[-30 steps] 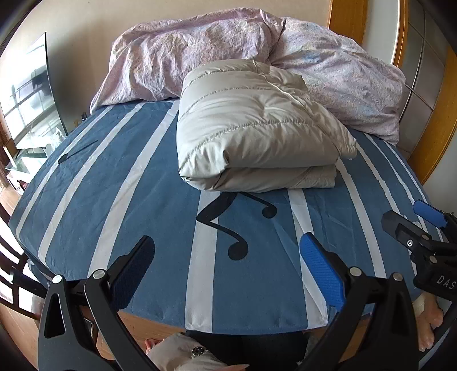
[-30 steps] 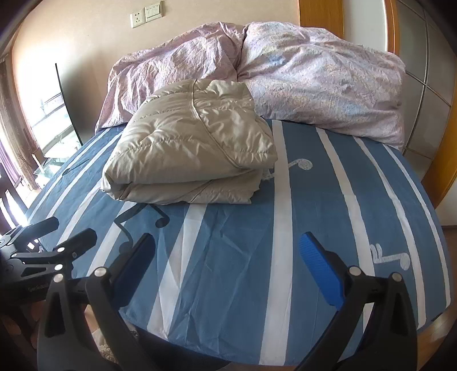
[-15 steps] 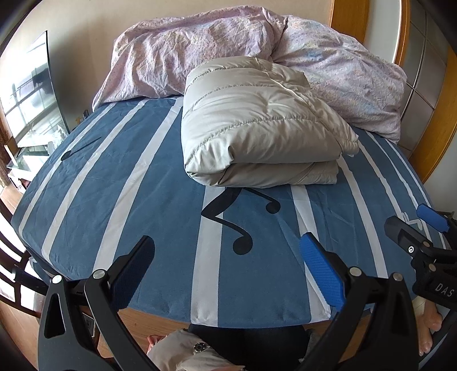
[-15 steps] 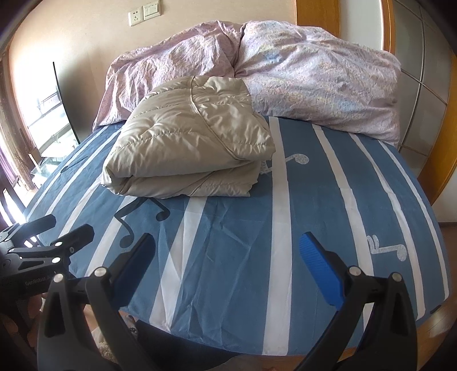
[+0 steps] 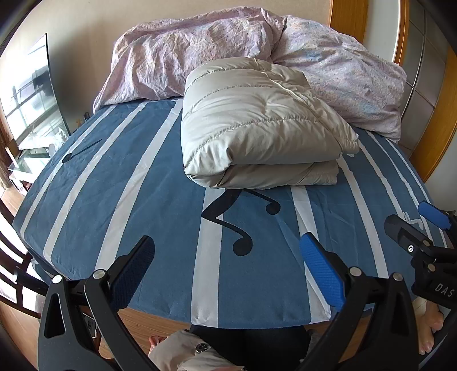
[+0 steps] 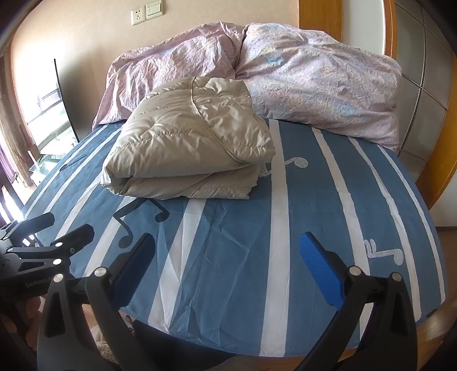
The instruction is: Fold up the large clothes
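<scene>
On your far left a big glass pane (image 5: pixel 31 108) leans by the wall, bright with daylight. Next comes the bed (image 5: pixel 120 205), covered by a blue sheet with white stripes and black music notes. Your left gripper (image 5: pixel 225 268) hangs over the near edge of the bed with its two fingers spread wide and nothing between them. The puffy grey coat (image 5: pixel 257 128) lies folded in a thick bundle in the middle of the bed, toward the far end, well away from both grippers. Its far side touches the crumpled pink quilt (image 5: pixel 342 74) heaped along the head of the bed. Your right gripper (image 6: pixel 225 268) also hangs over the near edge, fingers wide apart and holding nothing; from its camera the coat (image 6: pixel 188 142) sits ahead and a little to the left. Farther right a wooden frame (image 6: pixel 440 171) stands beside the bed. On the wall above the quilt there is a white socket (image 6: pixel 138 17).
</scene>
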